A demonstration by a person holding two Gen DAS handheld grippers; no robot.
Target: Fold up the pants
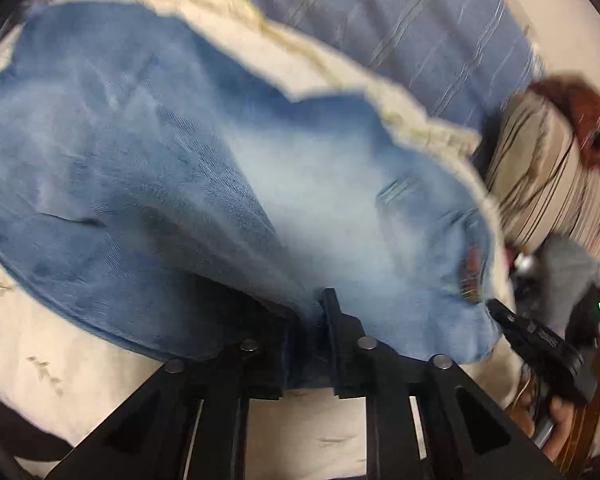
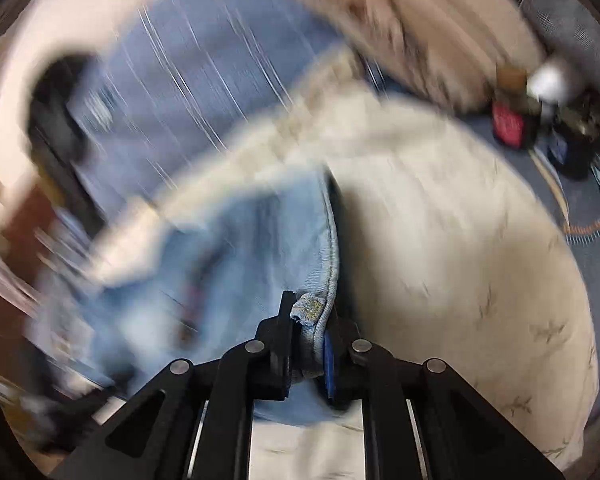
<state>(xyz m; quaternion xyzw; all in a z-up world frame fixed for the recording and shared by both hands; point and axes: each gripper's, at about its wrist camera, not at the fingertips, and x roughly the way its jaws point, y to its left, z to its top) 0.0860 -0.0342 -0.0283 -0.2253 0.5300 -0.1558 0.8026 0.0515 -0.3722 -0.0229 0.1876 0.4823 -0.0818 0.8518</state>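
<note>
cream quilt [image 1: 28, 360], blue striped sheet [image 1: 380, 12], striped pillow [image 1: 540, 168]

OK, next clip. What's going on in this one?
A person holding a gripper in each hand is folding blue jeans on a cream bedcover. The left gripper is shut on a bunched fold of denim; the right gripper is shut on a stitched, frayed edge. The jeans are still spread out and rumpled, so no fold looks finished. The right view is motion-blurred.
</note>
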